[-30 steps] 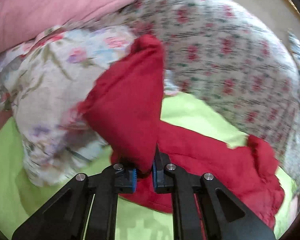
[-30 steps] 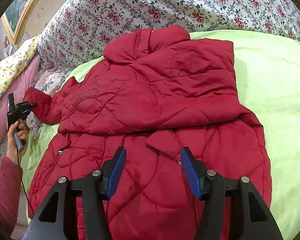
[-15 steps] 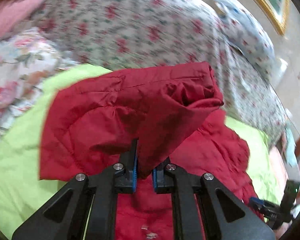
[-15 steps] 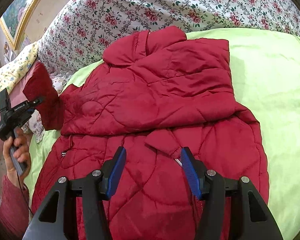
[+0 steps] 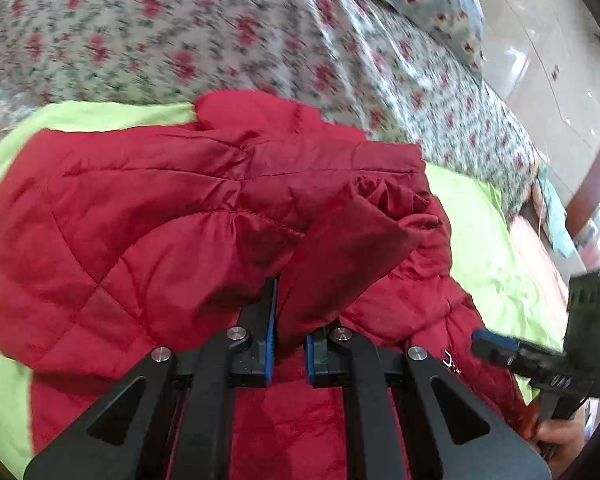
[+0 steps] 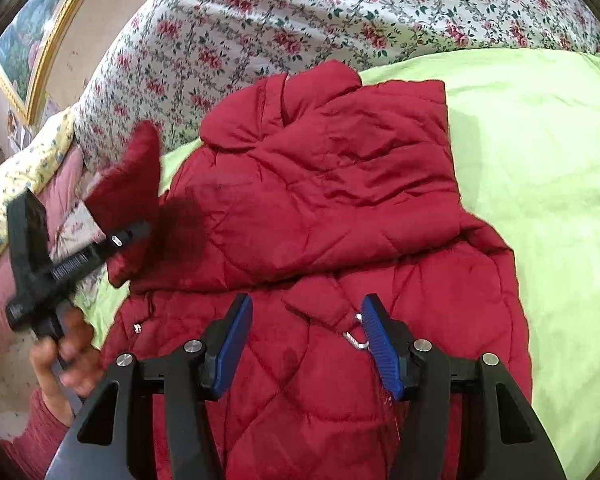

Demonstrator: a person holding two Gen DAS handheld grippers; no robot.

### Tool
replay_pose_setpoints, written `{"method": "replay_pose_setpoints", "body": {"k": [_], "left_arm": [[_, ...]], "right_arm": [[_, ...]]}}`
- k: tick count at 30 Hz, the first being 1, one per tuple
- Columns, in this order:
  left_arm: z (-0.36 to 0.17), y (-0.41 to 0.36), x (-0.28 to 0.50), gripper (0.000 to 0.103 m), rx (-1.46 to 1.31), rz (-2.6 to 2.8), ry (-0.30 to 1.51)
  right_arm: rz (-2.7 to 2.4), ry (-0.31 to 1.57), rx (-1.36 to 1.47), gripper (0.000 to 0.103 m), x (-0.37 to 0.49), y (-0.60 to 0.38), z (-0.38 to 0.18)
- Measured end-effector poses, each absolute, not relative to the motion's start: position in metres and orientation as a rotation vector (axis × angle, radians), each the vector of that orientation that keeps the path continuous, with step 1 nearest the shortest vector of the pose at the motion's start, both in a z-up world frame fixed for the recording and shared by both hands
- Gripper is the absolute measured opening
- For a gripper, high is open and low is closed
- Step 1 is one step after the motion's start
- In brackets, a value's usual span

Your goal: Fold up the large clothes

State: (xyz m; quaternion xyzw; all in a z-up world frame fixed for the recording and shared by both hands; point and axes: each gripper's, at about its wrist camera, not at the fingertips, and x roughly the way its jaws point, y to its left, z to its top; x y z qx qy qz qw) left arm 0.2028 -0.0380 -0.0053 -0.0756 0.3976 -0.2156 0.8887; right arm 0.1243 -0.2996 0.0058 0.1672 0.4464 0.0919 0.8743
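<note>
A red quilted jacket [image 6: 332,200] lies on a lime-green sheet [image 6: 540,152], its right side folded over the body. My left gripper [image 5: 287,344] is shut on the jacket's left sleeve cuff [image 5: 340,256] and holds it lifted above the jacket [image 5: 119,232]. In the right wrist view the left gripper [image 6: 139,232] shows at the left with the raised sleeve [image 6: 131,184]. My right gripper [image 6: 306,344] is open and empty, low over the jacket's lower front, near a metal zipper pull [image 6: 358,340]. It also shows at the right edge of the left wrist view [image 5: 496,350].
A floral quilt [image 6: 340,12] is heaped behind the jacket. Pink and yellow bedding [image 6: 31,168] lies at the left. A gold-framed picture [image 6: 39,40] hangs on the wall. White cabinets [image 5: 548,64] stand beyond the bed.
My left gripper has lifted the sleeve off the left side and swung it right, over the jacket body. The right gripper has stayed open and almost still.
</note>
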Motion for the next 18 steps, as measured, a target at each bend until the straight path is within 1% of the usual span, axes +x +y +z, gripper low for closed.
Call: {"method": "replay_pose_setpoints", "body": {"k": [4, 10, 17, 18], "left_arm": [[-0.021, -0.065, 0.205, 0.009, -0.131, -0.470, 0.865], [-0.026, -0.099, 0.200, 0.009, -0.096, -0.520, 0.871], [-0.034, -0.123, 0.199, 0.009, -0.060, -0.523, 0.877], [-0.035, -0.125, 0.199, 0.009, -0.057, -0.521, 0.879]], "right_arm": [[0.196, 0.900, 0.399, 0.060, 0.134, -0.309, 0.015], [0.221, 0.867, 0.494, 0.060, 0.159, -0.321, 0.022], [0.264, 0.852, 0.707, 0.060, 0.192, -0.336, 0.006], [0.268, 0.855, 0.730, 0.057, 0.195, -0.337, 0.002]]}}
